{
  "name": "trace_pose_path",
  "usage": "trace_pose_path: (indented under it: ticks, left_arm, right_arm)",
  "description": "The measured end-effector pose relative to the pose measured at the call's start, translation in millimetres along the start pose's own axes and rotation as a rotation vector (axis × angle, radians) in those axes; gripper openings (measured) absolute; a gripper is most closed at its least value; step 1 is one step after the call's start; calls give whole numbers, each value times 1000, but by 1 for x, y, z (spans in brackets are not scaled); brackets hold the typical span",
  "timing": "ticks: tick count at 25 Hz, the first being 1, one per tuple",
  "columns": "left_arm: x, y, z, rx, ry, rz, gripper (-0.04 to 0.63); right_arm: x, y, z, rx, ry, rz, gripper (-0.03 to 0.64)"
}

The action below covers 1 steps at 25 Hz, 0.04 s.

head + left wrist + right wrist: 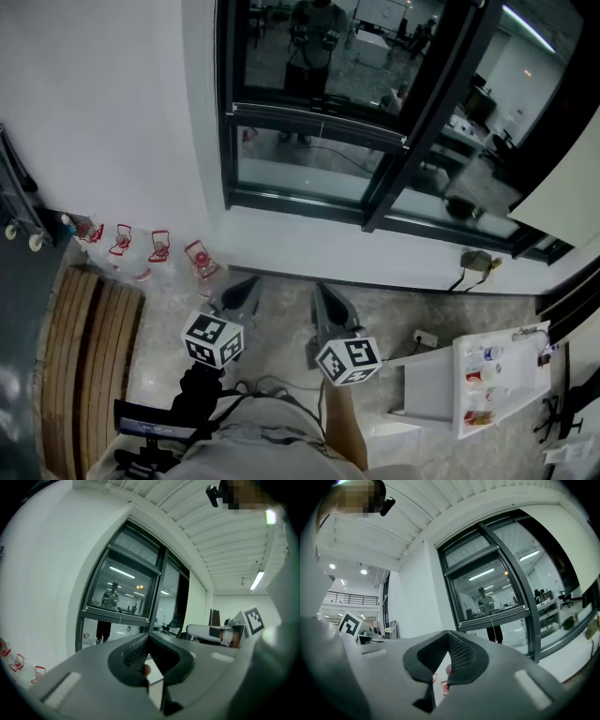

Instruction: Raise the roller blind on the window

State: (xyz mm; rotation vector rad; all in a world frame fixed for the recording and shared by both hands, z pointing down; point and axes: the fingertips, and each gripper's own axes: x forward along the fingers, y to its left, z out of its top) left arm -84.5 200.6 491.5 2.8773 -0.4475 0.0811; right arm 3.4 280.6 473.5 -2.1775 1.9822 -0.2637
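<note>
The dark-framed window [375,141] fills the wall ahead, and its glass mirrors the person who holds the grippers. A thin cord [491,629] hangs in front of the glass. A cream blind sheet [562,183] covers the bay at the far right, also in the right gripper view [581,550]. My left gripper [249,284] and right gripper [321,291] are side by side below the sill, well short of the window, both pointing at it. The jaws of the left gripper [149,634] and of the right gripper [448,632] meet at their tips with nothing between them.
A slatted wooden bench [84,356] stands at the left. Several red-labelled bottles [155,248] line the foot of the wall. At the right is a white table [497,375], with a floor socket [427,337] and a cable adapter [473,261] near it.
</note>
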Motion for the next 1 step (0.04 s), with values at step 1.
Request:
trace_pose_path:
  ticks: [1]
  left_arm:
    - [1, -1, 0, 1, 0, -1, -2]
  right_arm:
    - [0, -1, 0, 0, 0, 0, -2]
